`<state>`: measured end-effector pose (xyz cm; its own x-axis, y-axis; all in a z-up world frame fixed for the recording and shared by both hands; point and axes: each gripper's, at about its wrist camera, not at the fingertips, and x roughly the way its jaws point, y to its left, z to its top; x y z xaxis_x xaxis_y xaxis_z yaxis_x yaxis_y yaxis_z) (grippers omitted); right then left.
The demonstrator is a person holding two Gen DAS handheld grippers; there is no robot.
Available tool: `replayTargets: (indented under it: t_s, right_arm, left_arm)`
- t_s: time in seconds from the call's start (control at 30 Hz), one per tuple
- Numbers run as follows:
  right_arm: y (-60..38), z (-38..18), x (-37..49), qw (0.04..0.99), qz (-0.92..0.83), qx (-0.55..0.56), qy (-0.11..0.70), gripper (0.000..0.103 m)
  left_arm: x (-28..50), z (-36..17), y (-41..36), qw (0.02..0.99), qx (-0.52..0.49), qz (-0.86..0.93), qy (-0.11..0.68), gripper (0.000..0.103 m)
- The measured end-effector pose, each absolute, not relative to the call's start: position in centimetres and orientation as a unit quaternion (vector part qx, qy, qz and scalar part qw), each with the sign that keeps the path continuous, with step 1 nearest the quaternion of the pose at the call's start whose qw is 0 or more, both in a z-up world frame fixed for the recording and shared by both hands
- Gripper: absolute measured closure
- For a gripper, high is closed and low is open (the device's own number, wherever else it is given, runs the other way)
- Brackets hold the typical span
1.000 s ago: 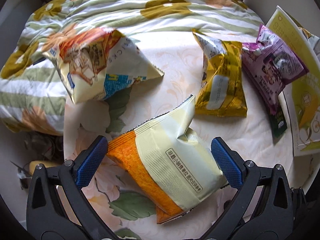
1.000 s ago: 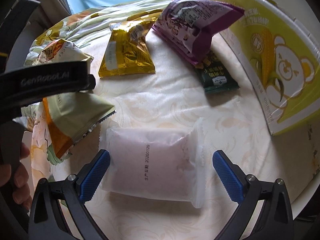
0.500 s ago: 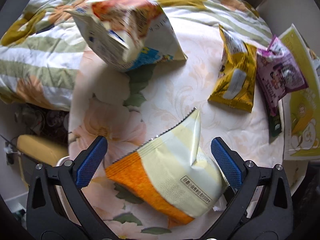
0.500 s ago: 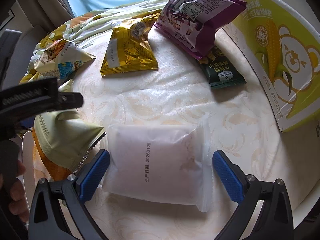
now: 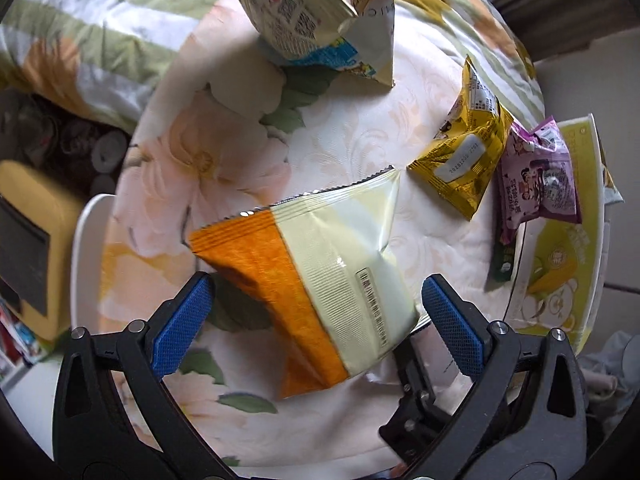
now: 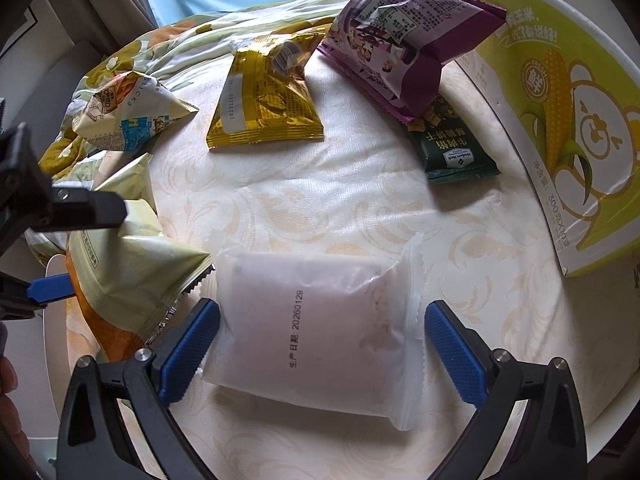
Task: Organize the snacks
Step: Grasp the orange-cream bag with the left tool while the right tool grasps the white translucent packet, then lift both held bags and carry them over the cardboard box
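An orange and cream snack bag (image 5: 316, 280) lies on the round table between the wide-apart fingers of my left gripper (image 5: 316, 320), which stands open. In the right wrist view a white translucent packet (image 6: 320, 332) with a printed date lies between the fingers of my right gripper (image 6: 320, 344), also open. The orange and cream bag (image 6: 132, 272) touches the packet's left edge, with the left gripper's fingers (image 6: 52, 286) around it. A gold bag (image 6: 264, 108), a purple bag (image 6: 400, 44), a dark green packet (image 6: 452, 148) and a cream and blue bag (image 6: 128, 116) lie farther back.
A yellow-green corn carton (image 6: 560, 92) stands along the table's right edge. A floral quilt (image 5: 100, 28) lies behind the table. A yellow box (image 5: 28, 248) sits low on the left beyond the white table rim (image 5: 82, 260). A hand (image 6: 8, 392) shows at the lower left.
The left gripper has swung left and tilted, so the orange bag now lies more squarely between its fingers. The right gripper has edged forward over the white packet. Both stay open.
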<state>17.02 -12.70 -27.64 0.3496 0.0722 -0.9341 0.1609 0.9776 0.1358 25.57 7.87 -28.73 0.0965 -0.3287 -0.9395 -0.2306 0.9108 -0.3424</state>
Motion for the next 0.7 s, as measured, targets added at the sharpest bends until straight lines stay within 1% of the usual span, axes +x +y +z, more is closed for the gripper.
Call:
replayTargets:
  t_s: [0.13,0.23,0.3,0.37,0.4,0.53,0.57,0.7]
  right_arm:
    - [-12.3,-27.6,17.2,0.814,-0.019,0.092,0.573,0.003]
    - [-12.0,-27.5,17.2,0.816,-0.007,0.086,0.571,0.010]
    - [-11.7,-27.4,17.2,0.818,0.000,0.081,0.570,0.017]
    - [-11.4,-27.3,17.2,0.820,0.004,0.075,0.568,0.018]
    - [-11.4,-27.2,17.3,0.820,0.004,0.075,0.568,0.019]
    - [-11.5,-27.4,17.2,0.820,0.004,0.080,0.567,0.020]
    - [-11.5,-27.4,17.3,0.821,0.005,0.080,0.566,0.021]
    - [-11.5,-27.3,17.2,0.824,0.005,0.080,0.561,0.028]
  left_arm:
    - [25.5,-29.9,6.6,0.705,-0.208,-0.032,0.677,0.001]
    - [25.8,-29.9,5.8,0.715,-0.192,-0.032,0.671,0.002]
    - [25.8,-29.7,5.2,0.726,-0.166,-0.035,0.666,0.009]
    - [25.8,-29.3,5.1,0.738,-0.145,-0.039,0.658,0.026]
    - [25.8,-29.2,5.0,0.741,-0.137,-0.039,0.656,0.029]
    - [25.6,-29.0,5.4,0.748,-0.132,-0.050,0.649,0.034]
    - [25.7,-28.9,5.6,0.749,-0.131,-0.054,0.647,0.036]
    - [25.2,-28.5,6.2,0.755,-0.122,-0.065,0.641,0.040]
